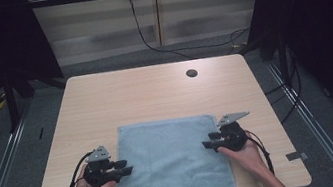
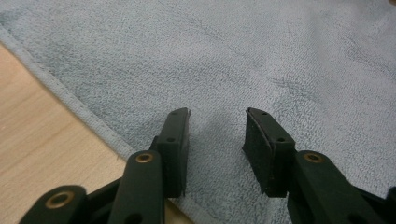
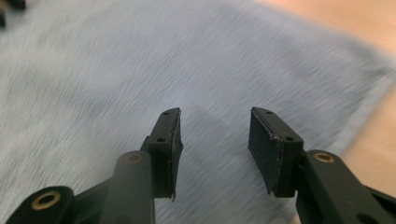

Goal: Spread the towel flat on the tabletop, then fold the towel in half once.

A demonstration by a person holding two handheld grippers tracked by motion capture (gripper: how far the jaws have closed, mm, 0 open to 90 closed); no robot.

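A light blue towel [image 1: 170, 163] lies flat on the wooden table [image 1: 129, 94], its near end hanging over the front edge. My left gripper [image 1: 126, 166] sits at the towel's left edge, its jaws pointing inward over the cloth. In the left gripper view the left gripper [image 2: 217, 114] stands open just above the towel [image 2: 233, 56], nothing between the pads. My right gripper [image 1: 206, 141] is at the towel's right edge, pointing inward. In the right gripper view the right gripper [image 3: 215, 112] is open over the blurred towel [image 3: 140, 60], holding nothing.
A round cable hole [image 1: 191, 73] sits in the tabletop at the far right. Bare wood runs behind the towel and along both its sides. The towel's hemmed edge [image 2: 79, 109] crosses the left gripper view diagonally. Dark curtains flank the table, and cables lie on the floor behind it.
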